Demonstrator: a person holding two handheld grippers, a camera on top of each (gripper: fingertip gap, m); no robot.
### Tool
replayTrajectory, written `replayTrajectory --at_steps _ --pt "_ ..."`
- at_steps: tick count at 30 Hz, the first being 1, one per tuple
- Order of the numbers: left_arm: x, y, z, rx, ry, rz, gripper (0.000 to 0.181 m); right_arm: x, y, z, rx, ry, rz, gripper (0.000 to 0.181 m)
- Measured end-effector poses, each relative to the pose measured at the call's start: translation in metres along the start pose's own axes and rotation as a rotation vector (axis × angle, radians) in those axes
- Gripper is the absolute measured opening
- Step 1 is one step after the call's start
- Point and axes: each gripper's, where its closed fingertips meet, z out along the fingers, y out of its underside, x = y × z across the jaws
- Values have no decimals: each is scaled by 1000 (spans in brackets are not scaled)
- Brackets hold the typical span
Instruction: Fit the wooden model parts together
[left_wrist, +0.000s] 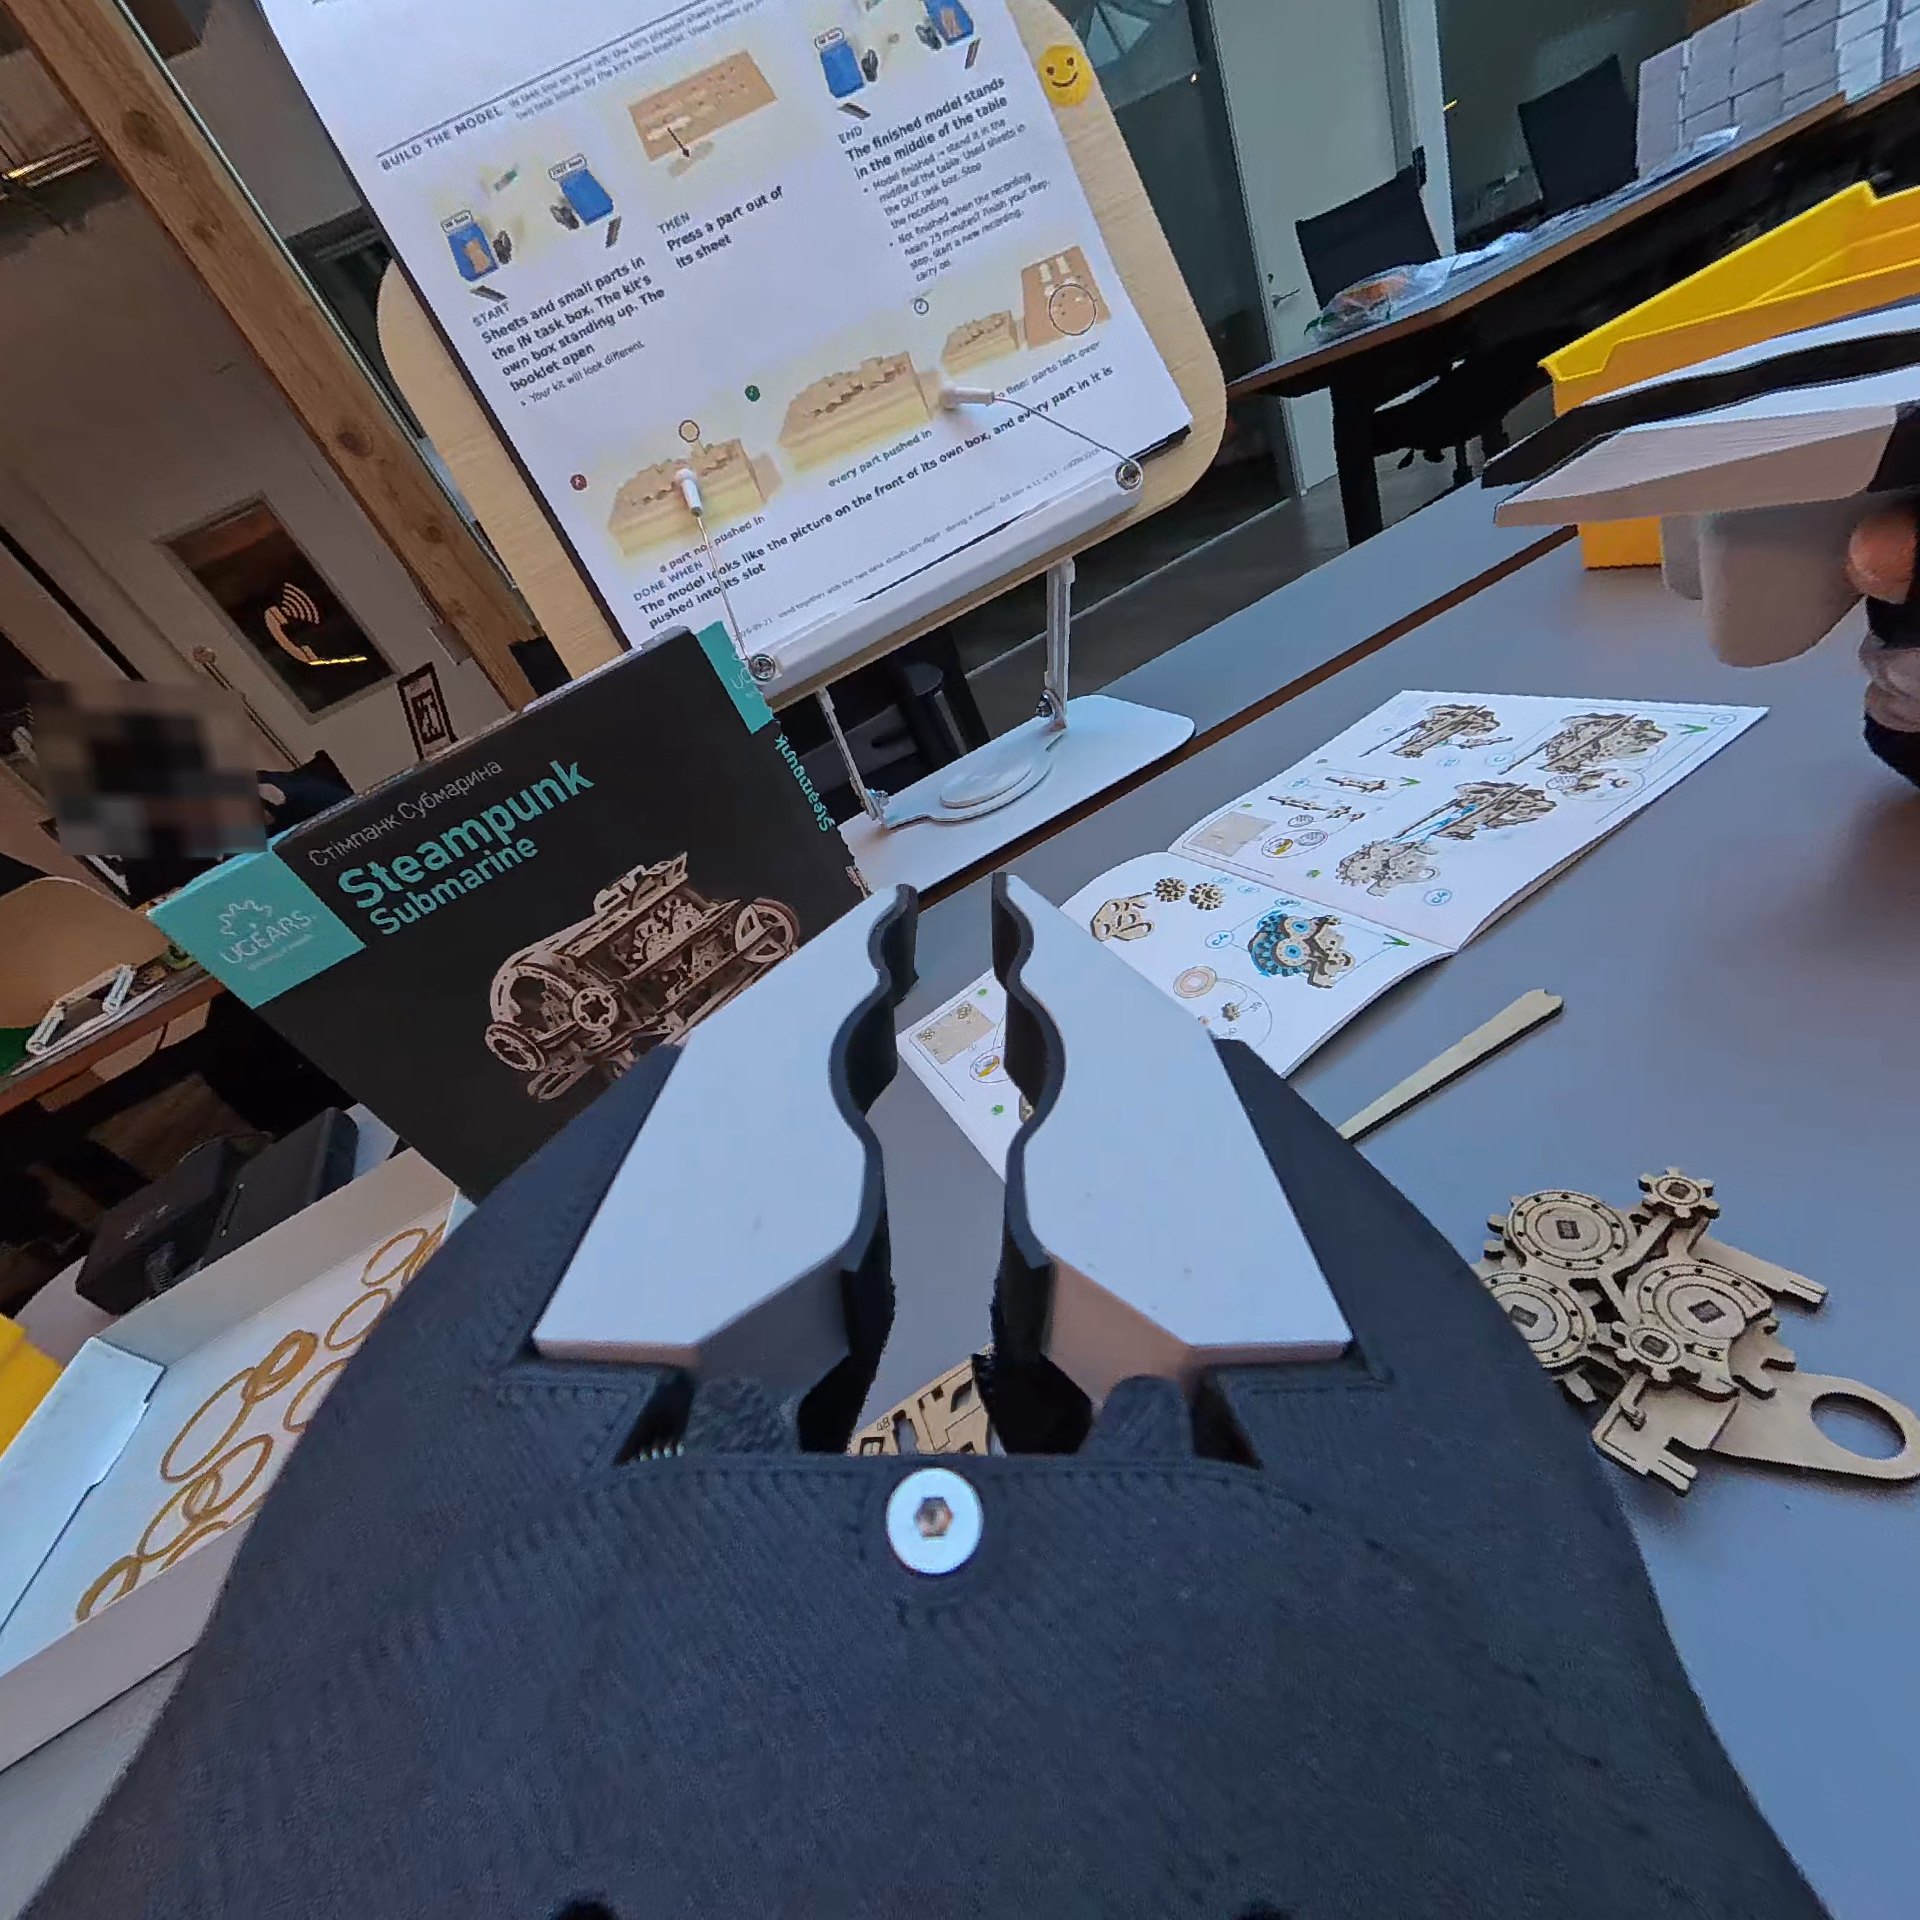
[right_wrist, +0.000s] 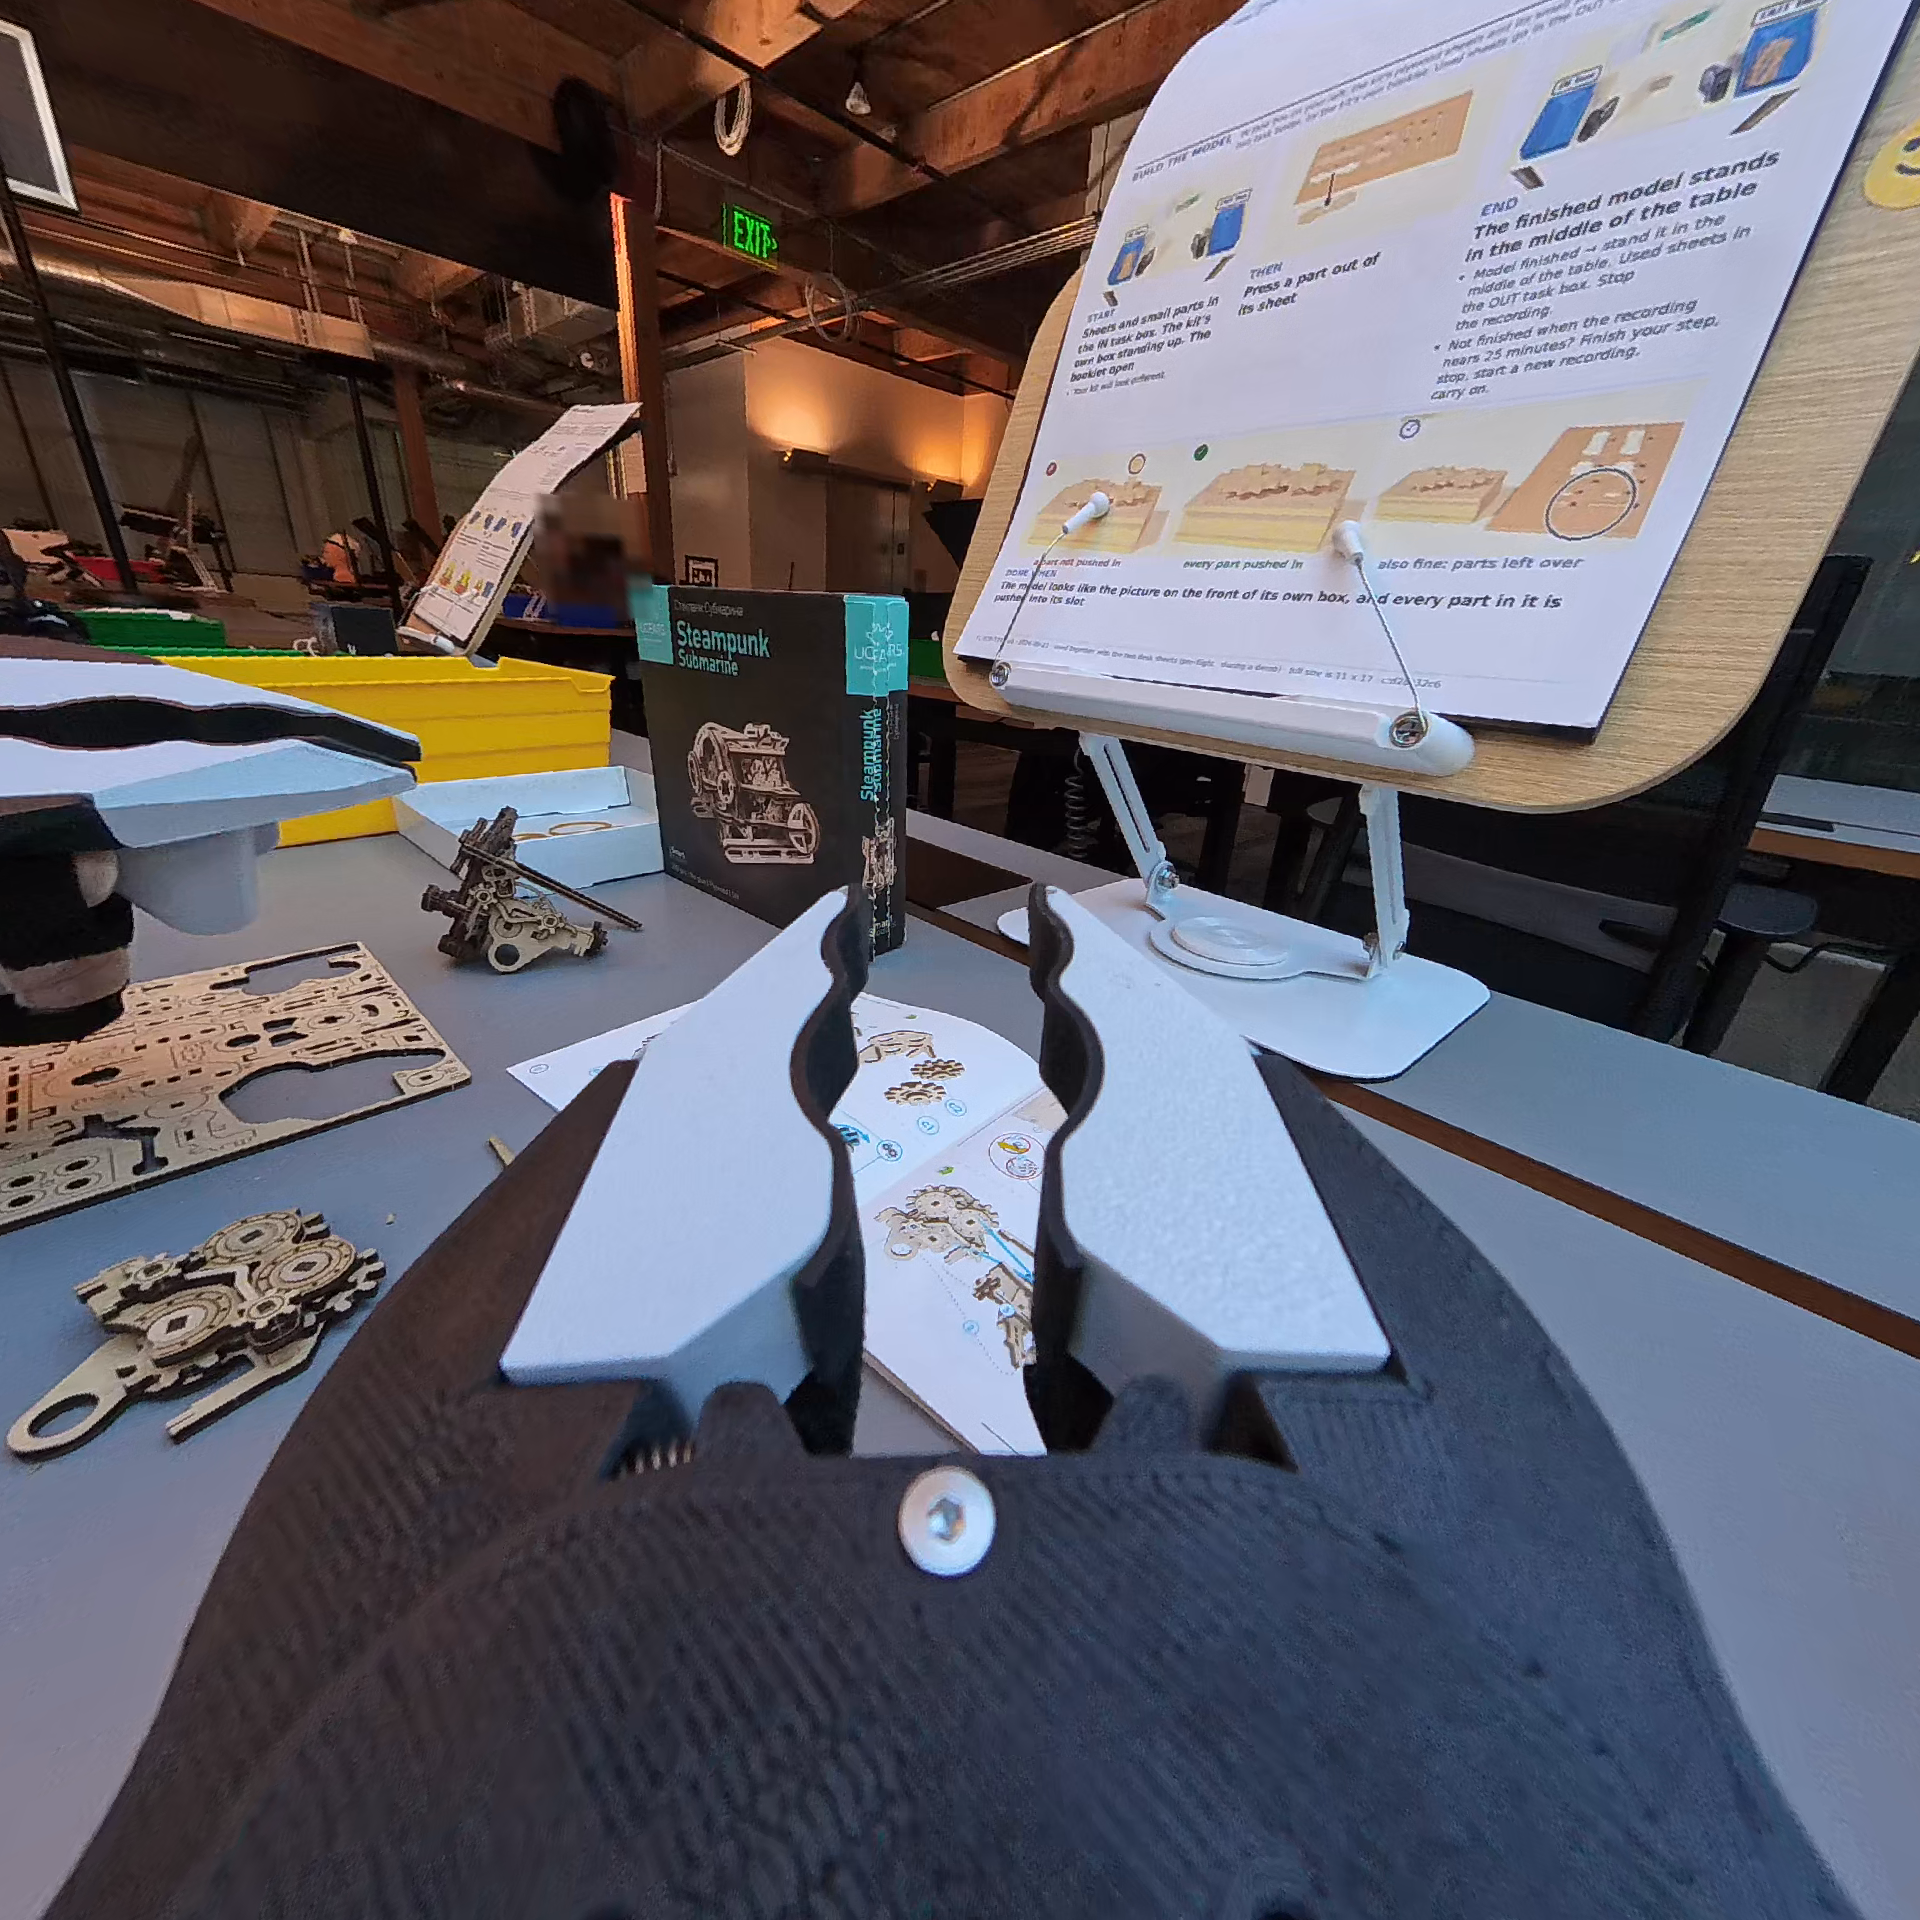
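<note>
1. While both tools hang above the grey table (right_wrist: 1621, 1174) with nothing in them, you are between steps: no part is picked up yet.
2. Your left gripper (left_wrist: 954, 914) has its fingers slightly apart, a narrow gap running down between the dark pads, and nothing pinched. Your right gripper (right_wrist: 948, 914) is spread a little wider, also empty.
3. The gear sub-assembly (left_wrist: 1652, 1314) lies flat on the table just right of your left tool and left of your right one. A second, smaller built piece (right_wrist: 509, 904) with a thin rod through it stands farther back, near the white tray (right_wrist: 582, 831).
4. The cut-out sheet (right_wrist: 208, 1060) lies beneath your left tool; whether the part you need is still in it cannot be told from here.
5. The open booklet (left_wrist: 1423, 862) lies ahead of both tools, in front of the kit box (left_wrist: 540, 935) and the instruction stand (right_wrist: 1351, 987). You appear to be consulting it.
6. Next, I judge you must choose the mating part, then steady the gear sub-assembly with one tool while the other brings the part in squarely.
7. A loose wooden stick (left_wrist: 1455, 1060) rests beside the booklet, should a tab need pressing.
</note>
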Motion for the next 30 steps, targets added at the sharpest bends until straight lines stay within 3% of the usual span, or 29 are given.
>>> replayTrajectory --at_steps 30 --pt "8 6 0 -30 59 -12 11 -1 5 3 -17 -58 101 26"
